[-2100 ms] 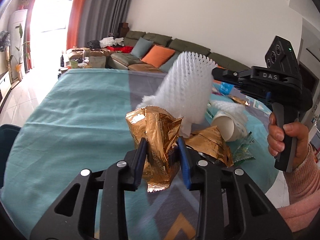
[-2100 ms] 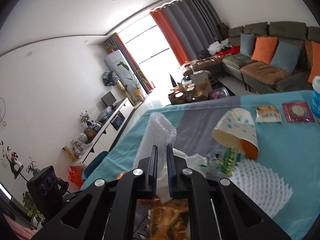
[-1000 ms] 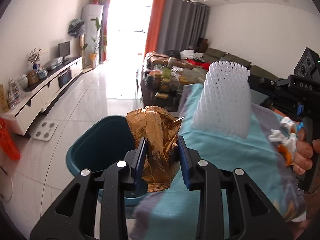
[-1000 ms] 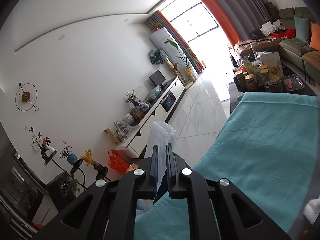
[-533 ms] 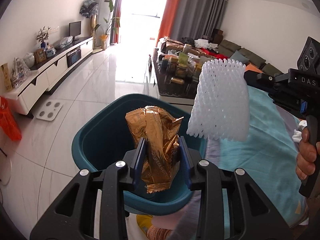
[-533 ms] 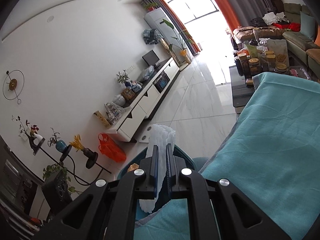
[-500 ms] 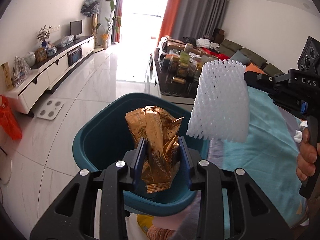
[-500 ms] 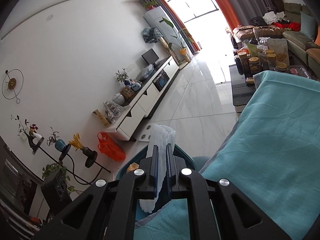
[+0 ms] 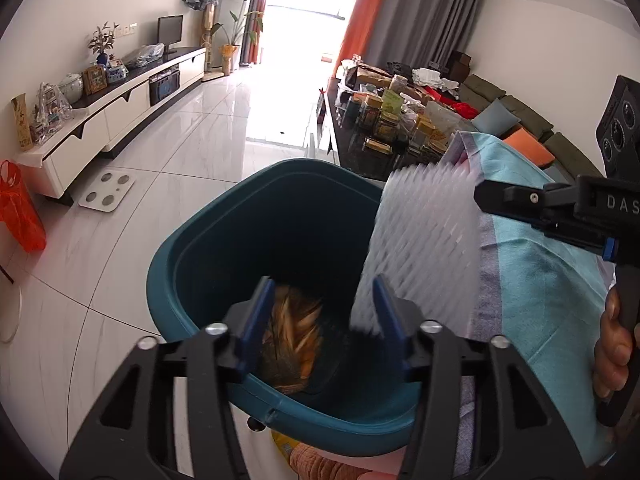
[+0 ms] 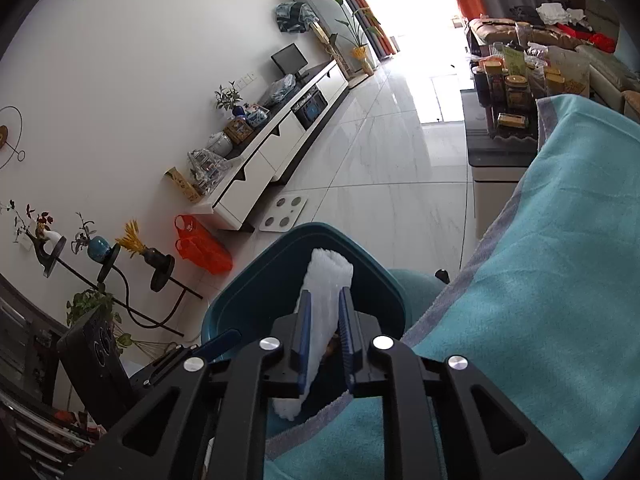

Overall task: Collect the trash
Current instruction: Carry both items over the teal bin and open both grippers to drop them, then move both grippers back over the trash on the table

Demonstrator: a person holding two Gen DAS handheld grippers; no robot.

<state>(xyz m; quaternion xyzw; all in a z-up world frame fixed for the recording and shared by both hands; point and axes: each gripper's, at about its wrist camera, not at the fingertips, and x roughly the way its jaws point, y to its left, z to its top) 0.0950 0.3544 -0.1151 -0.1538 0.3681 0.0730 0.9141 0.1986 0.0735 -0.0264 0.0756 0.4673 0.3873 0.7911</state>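
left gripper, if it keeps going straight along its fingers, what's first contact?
Likely the gold snack wrapper, blurred inside the teal bin. The left gripper is open above the bin's mouth, with nothing between its fingers. Depth is unclear; the white foam net hangs just right.

We counted one teal bin [image 9: 188, 248] beside the counter [image 9: 560, 300], with one gold wrapper [image 9: 294, 332] blurred inside it and one white foam net [image 9: 424, 240] above its rim. Two tongs were in view: the left tongs [image 9: 320, 312] and the right tongs [image 10: 324, 332]. On the floor we saw one white scale [image 9: 106, 192] and one orange bag [image 9: 20, 216]. One television [image 9: 170, 34] stood on one long cabinet [image 9: 120, 108].
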